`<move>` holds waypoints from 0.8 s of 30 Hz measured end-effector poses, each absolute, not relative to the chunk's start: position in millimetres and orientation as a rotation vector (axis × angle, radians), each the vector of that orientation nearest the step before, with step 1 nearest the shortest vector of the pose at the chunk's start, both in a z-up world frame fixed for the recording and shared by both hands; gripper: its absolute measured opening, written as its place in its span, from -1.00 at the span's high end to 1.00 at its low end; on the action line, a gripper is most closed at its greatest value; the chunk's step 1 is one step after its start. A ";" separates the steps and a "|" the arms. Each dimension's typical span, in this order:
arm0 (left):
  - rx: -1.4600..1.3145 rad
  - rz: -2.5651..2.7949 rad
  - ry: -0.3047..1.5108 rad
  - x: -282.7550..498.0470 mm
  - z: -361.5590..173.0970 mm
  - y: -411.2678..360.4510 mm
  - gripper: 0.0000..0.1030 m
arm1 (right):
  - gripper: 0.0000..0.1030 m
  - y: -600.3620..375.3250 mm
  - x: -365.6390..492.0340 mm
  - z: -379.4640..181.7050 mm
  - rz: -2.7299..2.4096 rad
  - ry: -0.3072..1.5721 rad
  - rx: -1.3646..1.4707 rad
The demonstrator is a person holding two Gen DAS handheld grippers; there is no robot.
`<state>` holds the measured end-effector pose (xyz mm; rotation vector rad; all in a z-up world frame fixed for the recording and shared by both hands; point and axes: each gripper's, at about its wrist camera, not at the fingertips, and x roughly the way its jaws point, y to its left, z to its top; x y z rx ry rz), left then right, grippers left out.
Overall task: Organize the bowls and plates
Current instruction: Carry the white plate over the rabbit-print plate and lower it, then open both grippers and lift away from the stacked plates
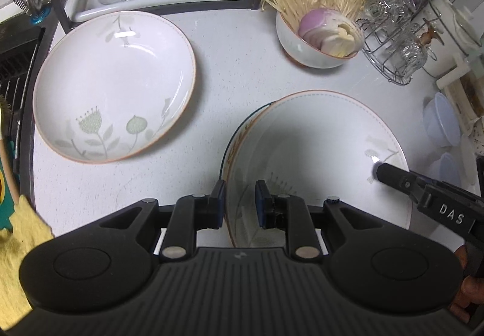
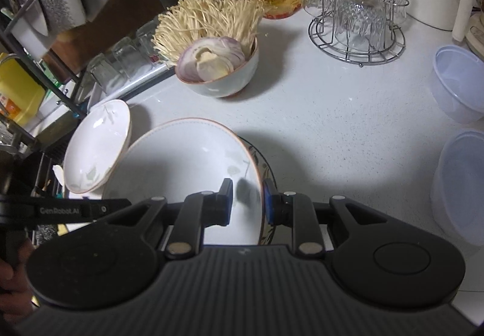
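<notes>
Both claws pinched one stack of plates over the white counter (image 1: 242,42).

The left gripper (image 1: 240,200) clamped the top plate (image 1: 326,136) at its left rim, the right gripper (image 2: 248,200) at the opposite rim; the plate below (image 2: 266,169) showed only a dark edge. A second plate (image 1: 115,85) lay just left, bare counter between them and the bowl of mushrooms (image 1: 314,48).

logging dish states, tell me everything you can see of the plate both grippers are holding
The held plate is a deep, glossy white ceramic-looking dish with a thin orange-brown rim, a dotted line inside it and pale green flower prints. It is empty. The left gripper pinches its rim on one side and the right gripper the opposite rim. A darker patterned dish shows just beneath its edge; whether they touch is unclear. It sits low over the white counter.
</notes>
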<state>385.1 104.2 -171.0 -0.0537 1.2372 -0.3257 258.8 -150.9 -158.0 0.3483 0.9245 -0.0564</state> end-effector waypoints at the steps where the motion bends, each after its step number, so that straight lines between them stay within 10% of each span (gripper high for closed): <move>1: -0.056 -0.321 1.235 386.8 -171.5 103.6 0.55 | 0.53 -151.6 260.4 -160.2 -0.054 0.924 0.346; 24: -0.058 -0.320 1.220 392.7 -174.1 101.9 0.51 | 0.54 -152.8 266.6 -184.4 -0.076 0.891 0.291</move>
